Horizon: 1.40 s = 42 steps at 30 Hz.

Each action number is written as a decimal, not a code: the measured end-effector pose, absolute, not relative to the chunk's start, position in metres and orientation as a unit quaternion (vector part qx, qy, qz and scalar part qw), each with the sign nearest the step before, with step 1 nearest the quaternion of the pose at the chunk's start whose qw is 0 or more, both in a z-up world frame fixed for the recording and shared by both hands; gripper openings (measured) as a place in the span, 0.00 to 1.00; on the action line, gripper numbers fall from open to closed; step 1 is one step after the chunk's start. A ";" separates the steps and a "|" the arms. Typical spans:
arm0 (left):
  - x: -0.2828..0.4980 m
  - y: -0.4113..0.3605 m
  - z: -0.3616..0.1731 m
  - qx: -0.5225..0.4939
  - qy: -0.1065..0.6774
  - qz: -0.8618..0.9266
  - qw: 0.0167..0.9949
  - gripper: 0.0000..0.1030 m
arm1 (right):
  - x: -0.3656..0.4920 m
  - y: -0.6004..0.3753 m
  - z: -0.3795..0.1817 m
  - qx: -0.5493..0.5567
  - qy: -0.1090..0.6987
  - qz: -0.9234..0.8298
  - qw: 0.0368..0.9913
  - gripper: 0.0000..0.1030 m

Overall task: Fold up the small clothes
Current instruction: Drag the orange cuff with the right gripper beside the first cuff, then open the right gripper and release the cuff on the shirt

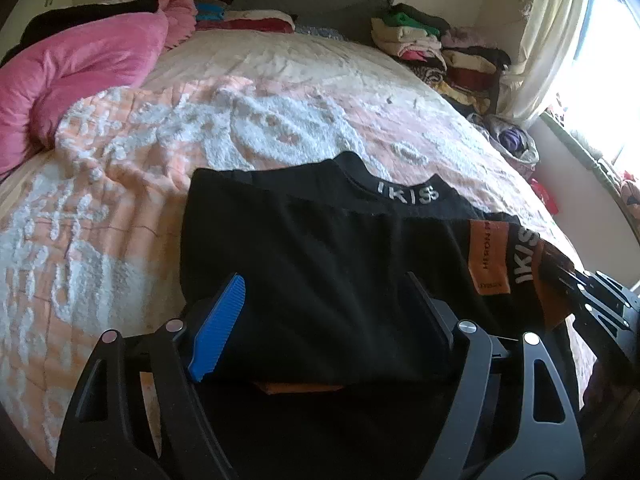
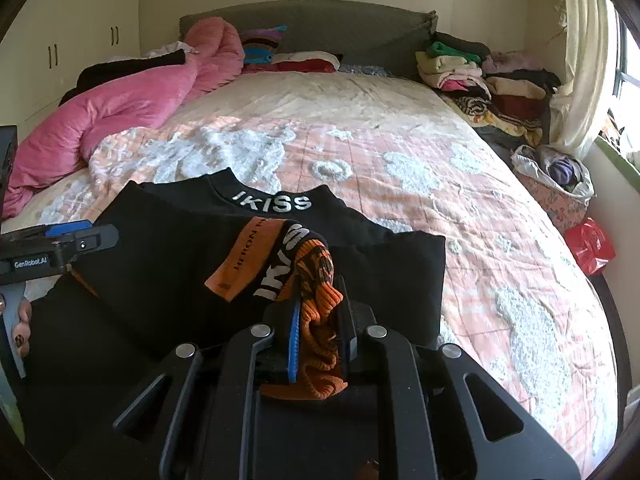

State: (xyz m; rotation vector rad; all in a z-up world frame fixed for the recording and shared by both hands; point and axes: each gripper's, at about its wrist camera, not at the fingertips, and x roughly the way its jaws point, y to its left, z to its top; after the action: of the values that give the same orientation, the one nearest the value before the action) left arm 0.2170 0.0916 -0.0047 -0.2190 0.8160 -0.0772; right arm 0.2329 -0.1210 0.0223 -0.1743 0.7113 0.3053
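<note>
Nearest, the right tool (image 2: 320,344) has its jaws clamped on the orange ribbed cuff (image 2: 320,344) of the black sweater (image 2: 160,280); the gathered knit bulges between the blue pads. The left tool (image 1: 320,320) has its jaws apart, straddling a folded edge of the same garment; the fabric lies between the fingers, and the blue pad (image 1: 218,328) stands at the cloth's left edge; whether it presses on the cloth cannot be told. The sweater lies on the near part of the bed (image 2: 440,184), partly folded, its collar lettering facing the far side and an orange label (image 1: 488,256) on the sleeve beside the right tool. Past it stretches a peach quilt with white tufting. At the far left lies a pink duvet (image 2: 120,112). At the far right, stacks of folded clothes (image 2: 480,76) sit against the headboard (image 2: 340,28), with a curtain (image 2: 576,60) beyond.
</note>
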 end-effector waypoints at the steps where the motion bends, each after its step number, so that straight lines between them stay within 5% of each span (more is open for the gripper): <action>1: 0.217 0.091 -0.006 -0.108 0.400 -0.040 0.909 0.69 | 0.233 -0.121 0.022 -0.084 0.348 0.148 0.922 0.14; 10: 0.215 0.094 -0.003 -0.114 0.390 -0.040 0.913 0.68 | 0.234 -0.123 0.016 -0.079 0.354 0.137 0.922 0.20; 20: 0.218 0.093 -0.010 -0.115 0.410 -0.052 0.903 0.42 | 0.234 -0.130 0.018 -0.063 0.351 0.125 0.926 0.23; 42: 0.220 0.094 -0.034 -0.093 0.460 -0.055 0.881 0.42 | 0.244 -0.073 -0.019 -0.096 0.448 0.176 0.871 0.50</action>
State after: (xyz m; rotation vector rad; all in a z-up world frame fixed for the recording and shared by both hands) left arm 0.2200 0.0943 -0.0342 -0.1928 0.9584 -0.1140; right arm 0.2438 -0.0733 -0.0188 -0.2008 0.9362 0.3678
